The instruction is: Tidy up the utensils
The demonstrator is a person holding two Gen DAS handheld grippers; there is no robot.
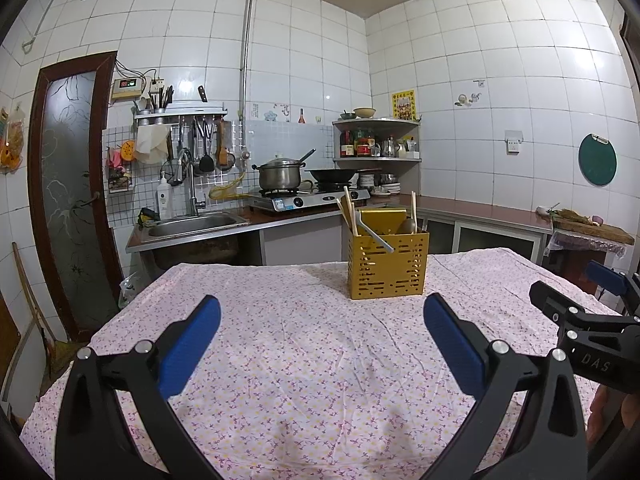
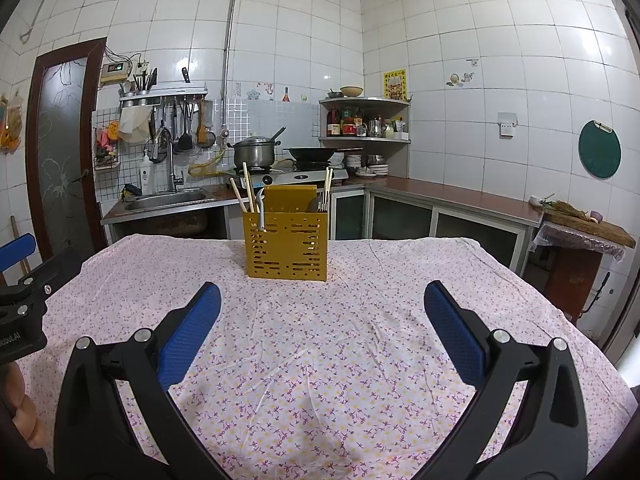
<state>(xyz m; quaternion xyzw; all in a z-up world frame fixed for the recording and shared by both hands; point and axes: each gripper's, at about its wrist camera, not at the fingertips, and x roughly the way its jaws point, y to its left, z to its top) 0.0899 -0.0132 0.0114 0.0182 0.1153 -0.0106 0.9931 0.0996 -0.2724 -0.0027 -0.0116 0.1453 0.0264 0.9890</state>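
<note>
A yellow slotted utensil holder (image 1: 387, 266) stands upright on the flowered tablecloth (image 1: 304, 360), far centre. It holds wooden chopsticks (image 1: 347, 210), a metal utensil (image 1: 376, 234) that leans over the front rim, and a dark spoon. It also shows in the right wrist view (image 2: 286, 248), with chopsticks (image 2: 248, 188) in it. My left gripper (image 1: 322, 320) is open and empty, well short of the holder. My right gripper (image 2: 322, 310) is open and empty, also short of it. Each gripper shows at the edge of the other's view.
Behind the table runs a kitchen counter with a sink (image 1: 192, 226), a gas stove with a pot (image 1: 280, 174) and a wok (image 1: 332, 176). A corner shelf (image 1: 376, 140) holds jars. A chopping board (image 1: 592, 226) lies on a side stand at right.
</note>
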